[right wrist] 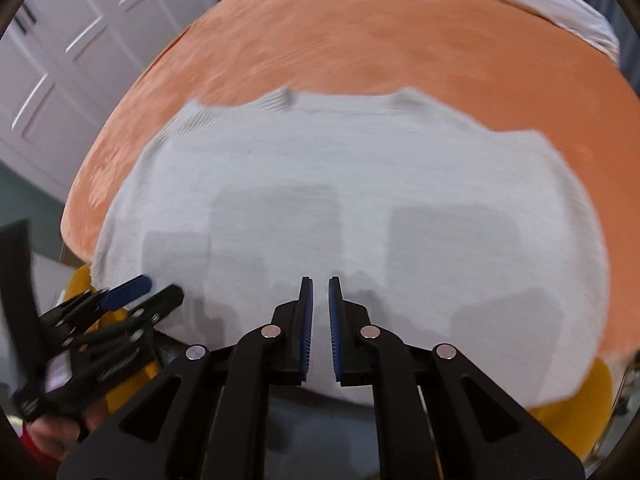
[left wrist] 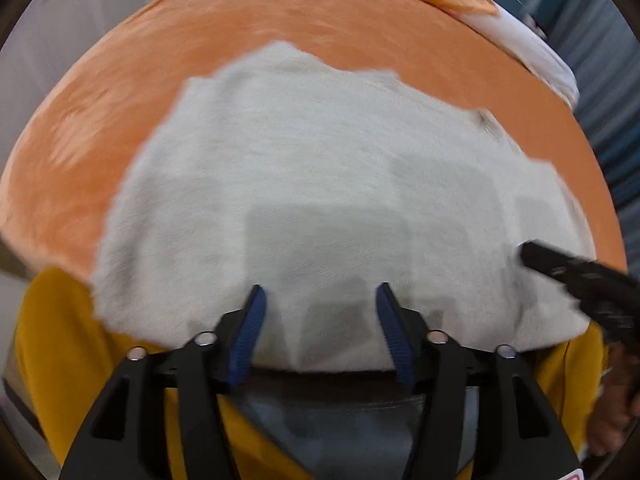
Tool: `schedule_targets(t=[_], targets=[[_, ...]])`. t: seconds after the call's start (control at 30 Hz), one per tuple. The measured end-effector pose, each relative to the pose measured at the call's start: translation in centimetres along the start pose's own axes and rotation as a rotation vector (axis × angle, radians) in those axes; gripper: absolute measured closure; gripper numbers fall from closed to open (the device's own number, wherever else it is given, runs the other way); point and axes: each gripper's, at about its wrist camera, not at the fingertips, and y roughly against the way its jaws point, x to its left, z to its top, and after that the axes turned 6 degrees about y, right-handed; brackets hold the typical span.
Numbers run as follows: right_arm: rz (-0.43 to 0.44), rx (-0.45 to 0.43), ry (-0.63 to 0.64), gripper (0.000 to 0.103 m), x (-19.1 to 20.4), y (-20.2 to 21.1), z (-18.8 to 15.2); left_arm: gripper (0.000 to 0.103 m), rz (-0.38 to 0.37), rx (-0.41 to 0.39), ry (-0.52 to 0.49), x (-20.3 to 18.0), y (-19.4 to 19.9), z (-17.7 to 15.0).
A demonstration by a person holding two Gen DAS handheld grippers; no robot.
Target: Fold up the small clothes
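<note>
A white fuzzy garment (left wrist: 320, 184) lies spread flat on an orange blanket (left wrist: 280, 20); it also shows in the right wrist view (right wrist: 340, 184). My left gripper (left wrist: 319, 294) is open, hovering just above the garment's near edge, holding nothing. My right gripper (right wrist: 319, 286) has its pads almost together with a thin gap and nothing between them, above the near edge. The right gripper's tip shows at the right of the left wrist view (left wrist: 532, 254). The left gripper shows at the lower left of the right wrist view (right wrist: 156, 286). Both views are motion-blurred.
The orange blanket (right wrist: 360, 40) covers a bed. A white and orange patterned pillow (left wrist: 500, 20) lies at the far right corner. Yellow fabric (left wrist: 56, 340) hangs at the near edge. White panelled doors (right wrist: 60, 60) stand to the left.
</note>
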Motion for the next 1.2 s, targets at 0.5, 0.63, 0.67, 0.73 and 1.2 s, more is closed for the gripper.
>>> schedule_targets(t=[0.5,0.63,0.67,0.73,1.2], targets=[[-0.003,0.162,0.041,0.097,1.5,-6.1,1.3,0.038,-0.08,0.017,0.318,11.3,-1.6,4.3],[0.016,0.156,0.027,0.097,1.0,-6.3,1.5,0.038,-0.093,0.016,0.317,10.7,-2.4,4.0],[0.018,0.152,0.029,0.097,1.0,-6.3,1.5,0.045,-0.091,0.012,0.303,10.5,-2.4,4.1],[0.024,0.147,0.03,0.097,0.8,-6.2,1.4,0.061,-0.104,0.016,0.283,10.0,-2.3,4.4],[0.173,-0.009,-0.219,0.067,-8.5,2.6,-5.7,0.092,-0.333,-0.124,-0.113,-7.6,7.5,5.2]])
